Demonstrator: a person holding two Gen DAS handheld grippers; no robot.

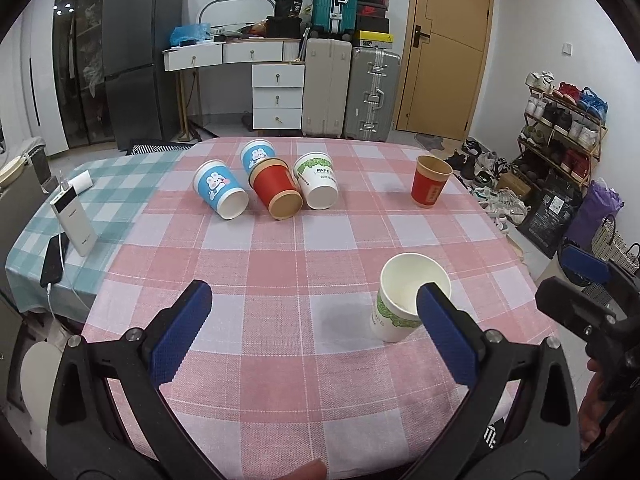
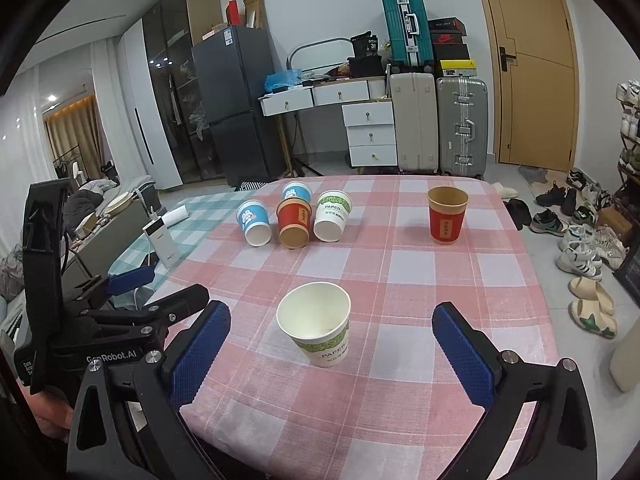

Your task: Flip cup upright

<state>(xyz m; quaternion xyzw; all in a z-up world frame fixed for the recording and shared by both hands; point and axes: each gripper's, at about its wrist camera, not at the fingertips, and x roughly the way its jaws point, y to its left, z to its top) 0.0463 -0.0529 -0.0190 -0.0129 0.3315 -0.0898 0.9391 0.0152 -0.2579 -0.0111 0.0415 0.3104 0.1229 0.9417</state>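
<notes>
A white and green paper cup [image 2: 316,322] stands upright near the table's front; it also shows in the left wrist view [image 1: 404,308]. My right gripper [image 2: 332,320] is open around it without touching. My left gripper [image 1: 312,300] is open and empty to the cup's left. A red cup [image 2: 446,216] [image 1: 431,185] stands upright at the far right. Lying on their sides at the far middle are a blue cup [image 1: 220,194], a red cup [image 1: 276,192] and a white and green cup [image 1: 317,186]. A second blue cup [image 1: 256,154] sits behind them.
The table has a pink checked cloth [image 1: 280,260] and a green checked cloth [image 1: 100,208] at the left. A white power bank [image 1: 74,220] and a black phone [image 1: 52,260] lie on the green part. Shoes [image 2: 580,256] cover the floor right of the table.
</notes>
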